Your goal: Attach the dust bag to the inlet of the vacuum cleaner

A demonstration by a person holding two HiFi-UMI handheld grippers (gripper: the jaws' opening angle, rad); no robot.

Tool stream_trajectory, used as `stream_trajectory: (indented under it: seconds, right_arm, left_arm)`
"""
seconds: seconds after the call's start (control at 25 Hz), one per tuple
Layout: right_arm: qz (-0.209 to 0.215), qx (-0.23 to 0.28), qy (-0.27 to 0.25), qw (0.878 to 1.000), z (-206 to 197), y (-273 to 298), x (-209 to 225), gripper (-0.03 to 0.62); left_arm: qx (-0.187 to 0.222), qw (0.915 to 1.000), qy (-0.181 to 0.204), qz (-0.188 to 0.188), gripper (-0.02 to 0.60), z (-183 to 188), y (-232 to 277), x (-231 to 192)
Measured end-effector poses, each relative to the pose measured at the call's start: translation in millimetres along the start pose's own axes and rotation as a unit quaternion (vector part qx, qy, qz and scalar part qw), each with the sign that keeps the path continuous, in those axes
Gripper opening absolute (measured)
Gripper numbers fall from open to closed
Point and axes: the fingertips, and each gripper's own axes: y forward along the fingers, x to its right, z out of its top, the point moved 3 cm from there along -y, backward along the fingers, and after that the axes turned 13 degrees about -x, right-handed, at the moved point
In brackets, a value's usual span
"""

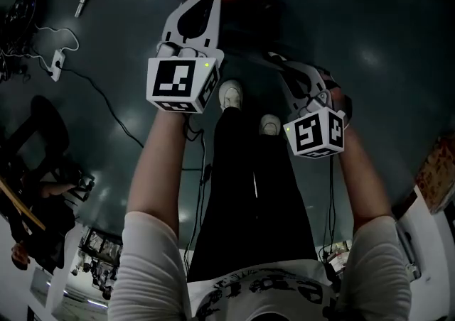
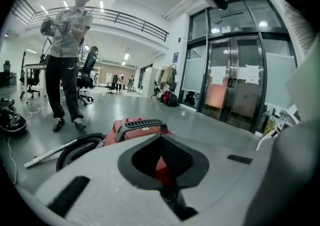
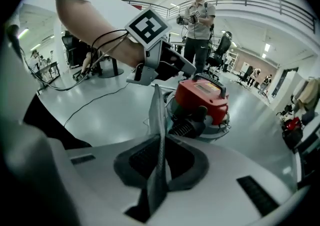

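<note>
Gently — right gripper (image 3: 159,140) pinches the dust bag (image 3: 157,112), left gripper (image 2: 163,145) has jaws pressed together; lower it squarely to the vacuum cleaner (image 3: 202,97).

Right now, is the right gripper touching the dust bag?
Touching. In the right gripper view, the right gripper is clamped on the thin grey dust bag.

1. Vacuum cleaner (image 3: 202,95), at 12 o'clock in the head view: red body, black handle.
2. Dust bag (image 3: 158,135): plain grey.
3. Left gripper (image 1: 199,3) and right gripper (image 1: 284,67): white shells, black pads, and cubes with black-and-white square markers.
4. Floor (image 1: 370,42): glossy dark grey.
5. Trousers (image 1: 242,192): black. Shoes (image 1: 230,92): white.
</note>
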Motion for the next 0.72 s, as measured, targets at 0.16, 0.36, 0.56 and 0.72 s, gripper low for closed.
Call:
stream_trajectory:
  seconds: [0.16,0.36,0.56,0.72]
  right_arm:
    - [-0.003,0.002,-0.002,1.0,-1.1,22.0,6.6,0.021]
    - [-0.002,-0.007,-0.037,0.999,-0.5,42.3,1.7,0.021]
    - [-0.008,-0.015,-0.048,0.999,-0.6,50.7,5.5,0.021]
    - [-0.012,-0.026,-0.079,0.996,-1.5,53.9,7.7,0.021]
  left_arm:
    - [0.009,0.9997,0.019,0.016,0.003,-3.3,16.7,-14.3]
    - [-0.016,0.9998,-0.006,0.01,0.003,-14.3,32.1,-26.5]
    - [-0.026,0.9997,0.004,0.004,0.003,-15.2,38.1,-26.3]
    - [-0.03,0.9981,0.053,-0.009,0.003,-20.0,41.0,-21.7]
